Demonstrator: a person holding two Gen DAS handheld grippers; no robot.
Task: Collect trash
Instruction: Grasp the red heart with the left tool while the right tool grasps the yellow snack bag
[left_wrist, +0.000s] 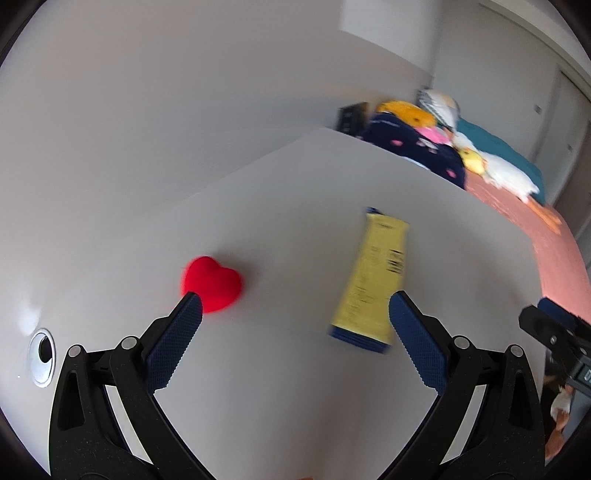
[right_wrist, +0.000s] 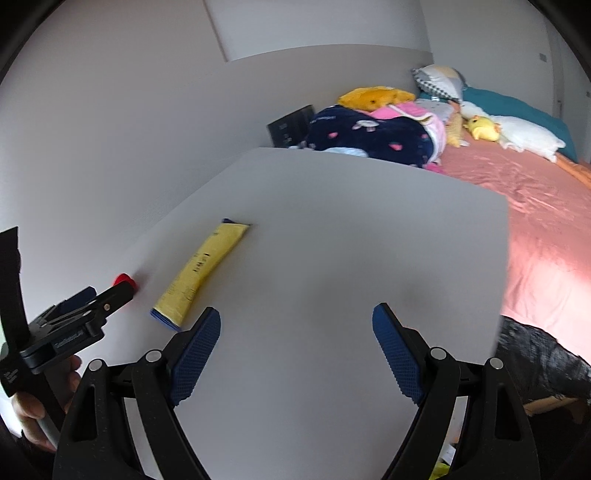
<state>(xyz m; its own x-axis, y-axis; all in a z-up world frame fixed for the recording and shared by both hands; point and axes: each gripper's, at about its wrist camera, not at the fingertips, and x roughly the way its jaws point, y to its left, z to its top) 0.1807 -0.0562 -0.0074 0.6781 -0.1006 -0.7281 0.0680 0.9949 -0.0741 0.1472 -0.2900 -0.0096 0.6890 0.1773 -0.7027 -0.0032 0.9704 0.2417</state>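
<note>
A flat yellow wrapper with blue ends (left_wrist: 373, 284) lies on the white table (left_wrist: 295, 206); it also shows in the right wrist view (right_wrist: 201, 269). A red plush heart (left_wrist: 212, 282) lies to its left, partly seen in the right wrist view (right_wrist: 125, 280). My left gripper (left_wrist: 295, 302) is open and empty above the table, its right fingertip near the wrapper's near end, its left fingertip by the heart. My right gripper (right_wrist: 295, 317) is open and empty over bare table, right of the wrapper. The left gripper shows at the right wrist view's left edge (right_wrist: 77, 314).
A round cable grommet (left_wrist: 42, 356) sits in the table at the left. Behind the table is a bed with a pink sheet (right_wrist: 535, 206), a navy blanket (right_wrist: 369, 136), plush toys and pillows. A black box (right_wrist: 291, 125) stands by the wall.
</note>
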